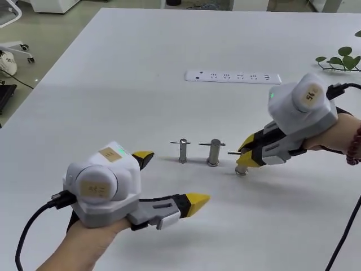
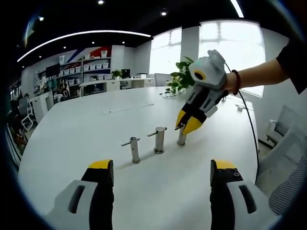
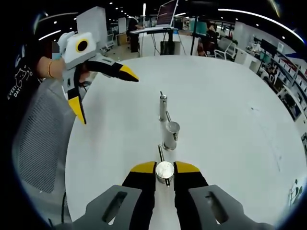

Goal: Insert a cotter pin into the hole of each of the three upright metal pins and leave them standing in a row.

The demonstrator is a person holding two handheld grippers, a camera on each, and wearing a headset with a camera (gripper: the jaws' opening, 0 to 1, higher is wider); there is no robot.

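1. The table (image 1: 113, 84) is wide, white and smooth, with a matt top.
2. Three metal pins stand upright on it in a row, each on its own base, near one another but apart.
3. In the head view, the left pin (image 1: 183, 151) is the slimmest. The middle pin (image 1: 214, 152) is thicker.
4. The right pin (image 1: 241, 168) stands slightly nearer the person. Only its foot shows in the head view. Its round top shows in the right gripper view (image 3: 164, 170).
5. A white power strip (image 1: 233, 76) lies flat farther back, well apart from the pins.
6. Green leaves (image 1: 338, 59) show at the far right. Whether they rest on the table cannot be told.
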